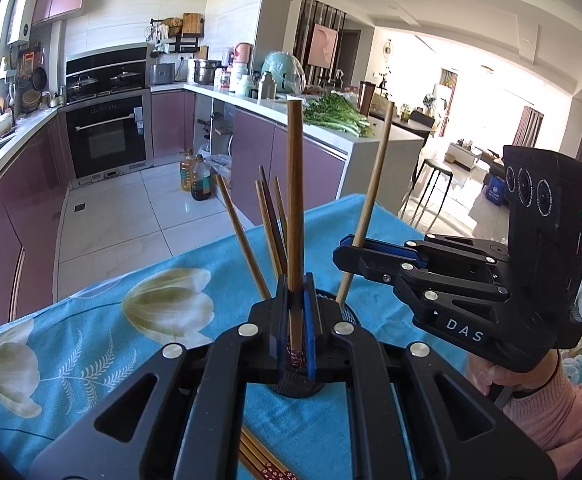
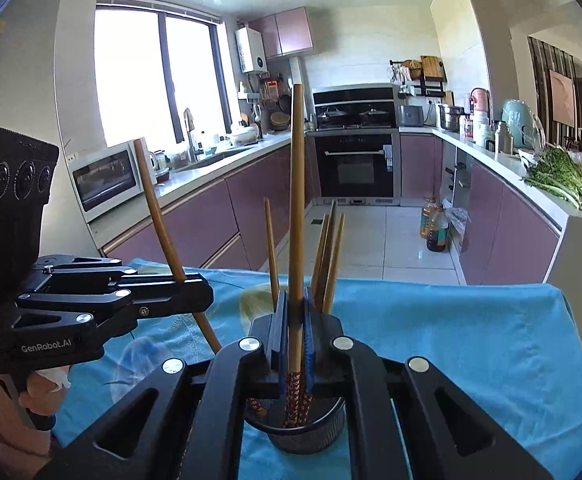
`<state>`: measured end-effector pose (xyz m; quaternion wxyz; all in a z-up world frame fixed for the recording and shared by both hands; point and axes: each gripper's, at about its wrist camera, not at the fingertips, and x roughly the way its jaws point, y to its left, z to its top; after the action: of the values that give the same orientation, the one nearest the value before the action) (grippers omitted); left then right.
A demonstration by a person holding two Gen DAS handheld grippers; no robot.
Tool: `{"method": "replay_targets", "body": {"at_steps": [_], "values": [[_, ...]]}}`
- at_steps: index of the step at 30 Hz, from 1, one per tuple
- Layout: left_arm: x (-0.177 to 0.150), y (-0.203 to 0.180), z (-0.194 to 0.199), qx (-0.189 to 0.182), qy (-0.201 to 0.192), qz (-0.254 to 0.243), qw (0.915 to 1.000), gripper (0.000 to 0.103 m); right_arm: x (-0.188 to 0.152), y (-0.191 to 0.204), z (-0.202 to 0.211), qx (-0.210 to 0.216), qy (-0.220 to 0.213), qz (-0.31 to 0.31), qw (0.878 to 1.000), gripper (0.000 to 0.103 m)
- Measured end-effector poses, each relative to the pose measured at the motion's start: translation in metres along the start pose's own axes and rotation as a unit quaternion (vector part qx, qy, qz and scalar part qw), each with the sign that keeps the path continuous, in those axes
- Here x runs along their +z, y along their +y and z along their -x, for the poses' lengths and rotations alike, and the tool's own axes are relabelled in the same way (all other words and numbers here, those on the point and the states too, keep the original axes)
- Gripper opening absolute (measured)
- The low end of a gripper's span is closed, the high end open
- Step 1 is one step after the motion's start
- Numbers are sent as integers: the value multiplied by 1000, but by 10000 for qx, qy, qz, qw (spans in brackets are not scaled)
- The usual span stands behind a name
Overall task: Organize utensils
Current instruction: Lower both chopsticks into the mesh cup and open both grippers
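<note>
Chopsticks (image 1: 269,228) — several stand in your dark mesh holder (image 2: 307,438) on the blue cloth (image 1: 91,344), more (image 1: 261,462) lie near its edge. Your left gripper (image 1: 295,300) pinches one chopstick (image 1: 294,200) upright over the holder; your right gripper (image 2: 295,320) pinches another (image 2: 297,200) — likewise.

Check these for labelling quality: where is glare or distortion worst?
Left wrist view: the living room is blown out, and the counter bows at the frame's left edge. Right wrist view: the window is overexposed; the chopsticks stay sharp.

Matt wooden chopsticks (image 2: 297,200), black mesh holder (image 2: 311,436), soft blue cloth (image 2: 471,340), glossy floor tiles (image 2: 403,236)
</note>
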<state>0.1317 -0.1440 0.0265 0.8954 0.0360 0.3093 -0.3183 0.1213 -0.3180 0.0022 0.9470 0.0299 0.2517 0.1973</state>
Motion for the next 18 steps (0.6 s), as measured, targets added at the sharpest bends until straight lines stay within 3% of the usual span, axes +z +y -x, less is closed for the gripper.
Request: {"method": "replay_targets", "body": {"at_steps": [9, 18], "values": [[-5, 6, -28, -108, 479, -3, 9988, 7, -14, -7, -22, 23, 481, -74, 9988, 6], [-3, 22, -51, -85, 615, 272, 9977, 8, -15, -16, -39, -13, 620, -257, 9977, 8]]}}
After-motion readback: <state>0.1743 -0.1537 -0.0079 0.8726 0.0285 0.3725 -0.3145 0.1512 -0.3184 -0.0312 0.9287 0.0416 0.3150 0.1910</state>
